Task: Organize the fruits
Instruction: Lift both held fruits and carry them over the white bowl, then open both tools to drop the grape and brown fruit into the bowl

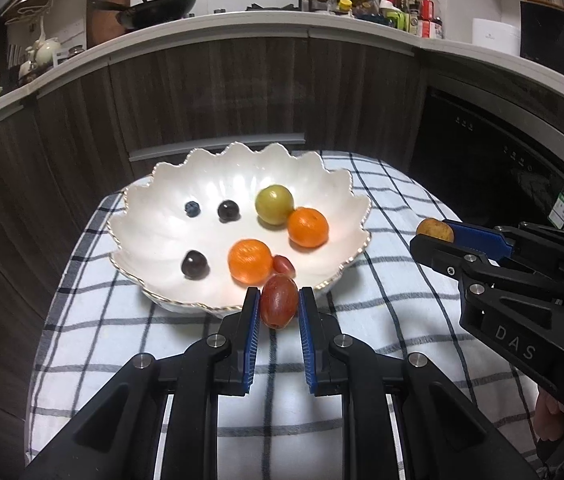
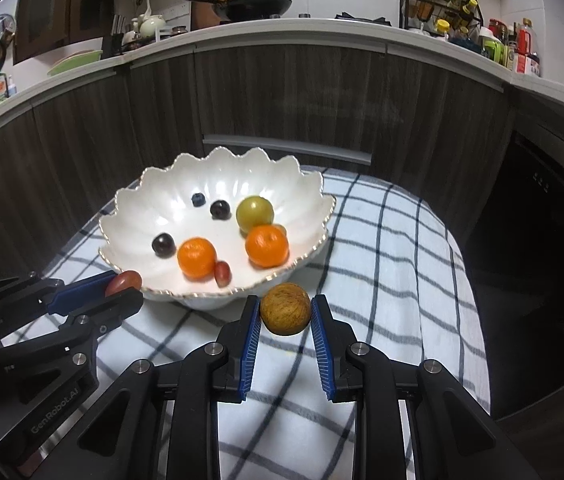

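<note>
From the left wrist, the left gripper (image 1: 279,307) pinches a red grape (image 1: 279,300) at the scalloped bowl's (image 1: 161,184) near rim; carry it over the rim before letting go.

From the right wrist, the right gripper (image 2: 286,314) clamps a brown longan (image 2: 285,309) over the checked cloth (image 2: 382,248), short of the bowl; release low inside.

Fruits in bowl (image 1: 237,168); bowl on cloth (image 1: 382,320).

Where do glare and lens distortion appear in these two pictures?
Left wrist view: bright glare on the inside of the white scalloped ceramic bowl, and the grey kitchen countertop bends into an arc. Right wrist view: the same arc, dark corners, and softer glare in the bowl.
</note>
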The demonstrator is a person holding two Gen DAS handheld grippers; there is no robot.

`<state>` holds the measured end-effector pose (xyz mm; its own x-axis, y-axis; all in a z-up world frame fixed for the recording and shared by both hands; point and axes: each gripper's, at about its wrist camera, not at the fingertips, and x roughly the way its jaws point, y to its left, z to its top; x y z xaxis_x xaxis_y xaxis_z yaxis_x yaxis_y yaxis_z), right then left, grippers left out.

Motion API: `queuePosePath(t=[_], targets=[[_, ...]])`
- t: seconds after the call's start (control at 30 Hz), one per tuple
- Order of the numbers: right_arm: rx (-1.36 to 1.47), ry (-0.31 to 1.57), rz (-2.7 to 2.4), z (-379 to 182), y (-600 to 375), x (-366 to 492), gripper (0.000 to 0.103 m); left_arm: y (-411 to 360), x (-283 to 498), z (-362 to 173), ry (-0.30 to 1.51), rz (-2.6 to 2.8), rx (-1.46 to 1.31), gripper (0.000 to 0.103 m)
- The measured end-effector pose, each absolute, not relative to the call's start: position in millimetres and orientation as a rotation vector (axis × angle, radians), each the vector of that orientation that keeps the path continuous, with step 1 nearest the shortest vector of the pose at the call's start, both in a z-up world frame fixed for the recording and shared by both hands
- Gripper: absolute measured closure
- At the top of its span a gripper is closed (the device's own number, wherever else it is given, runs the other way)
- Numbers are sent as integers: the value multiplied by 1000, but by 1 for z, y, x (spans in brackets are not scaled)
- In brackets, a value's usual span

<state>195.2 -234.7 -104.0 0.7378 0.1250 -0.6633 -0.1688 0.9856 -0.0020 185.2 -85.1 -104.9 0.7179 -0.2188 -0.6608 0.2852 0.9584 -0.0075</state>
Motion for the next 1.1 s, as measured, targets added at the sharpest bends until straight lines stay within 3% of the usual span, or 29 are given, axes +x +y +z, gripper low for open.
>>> queuePosePath(t=[0.53, 1.1], targets=[[-56, 700, 185, -87, -206, 220, 76, -49, 217, -87, 693, -235, 90, 83], [-56, 747, 191, -102, -193, 248, 76, -42, 249, -109, 757, -239, 83, 83]])
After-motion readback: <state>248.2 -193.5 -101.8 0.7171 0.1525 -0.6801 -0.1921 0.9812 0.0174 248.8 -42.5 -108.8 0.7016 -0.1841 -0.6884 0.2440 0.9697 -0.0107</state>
